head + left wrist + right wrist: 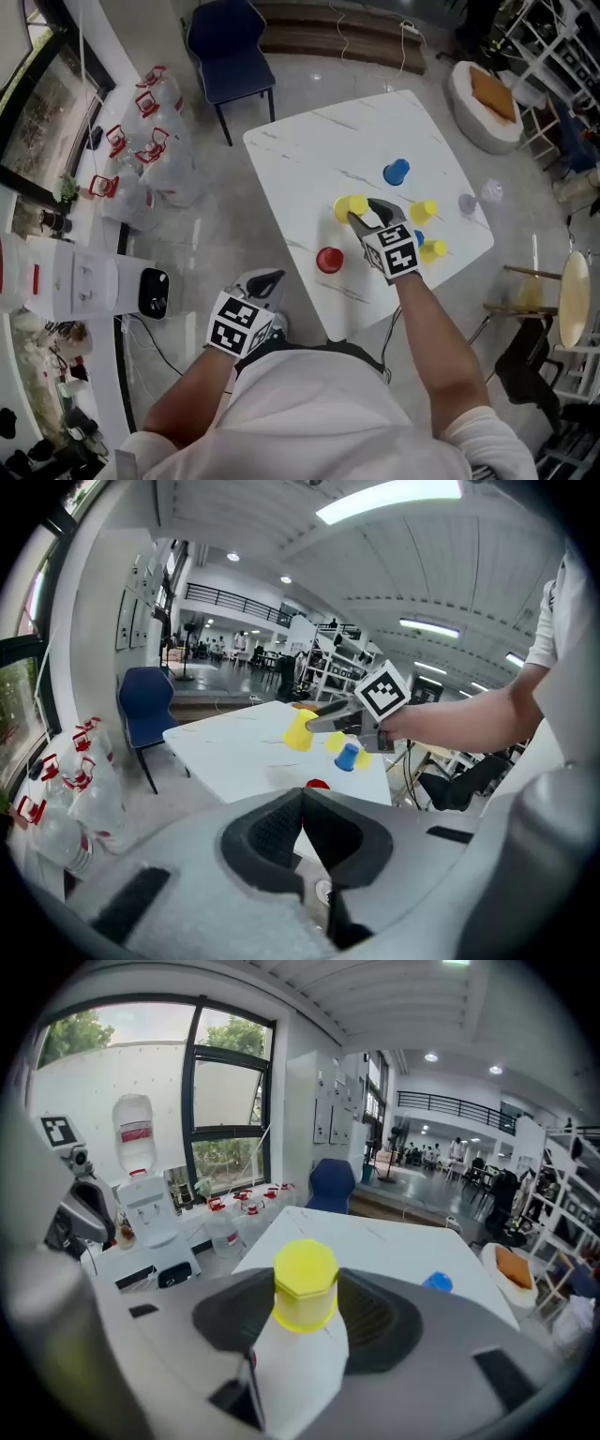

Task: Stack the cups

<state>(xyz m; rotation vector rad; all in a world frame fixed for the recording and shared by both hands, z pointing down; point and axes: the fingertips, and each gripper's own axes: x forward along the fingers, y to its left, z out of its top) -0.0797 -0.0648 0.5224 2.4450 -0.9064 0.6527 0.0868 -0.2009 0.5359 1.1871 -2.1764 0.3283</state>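
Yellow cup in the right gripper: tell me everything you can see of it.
The yellow cup is plain and plastic-looking, with a many-sided closed end and a ridge just below it. The right gripper clamps its sides. It is upside down, closed end up, slightly tilted, over the white table and seemingly lifted clear. Nothing is stacked on it.

Far-left half of the table (298, 155): bare marble, open to approach from the blue chair (230, 47) side. Right half crowded: the blue cup (396, 172), the far yellow cup (423, 210) and the near yellow cup (433, 250). The right gripper (359, 210), clamping the held yellow cup (349, 205), blocks the middle. The red cup (329, 260) guards the near-left edge. The left gripper (267, 281) is off the table.
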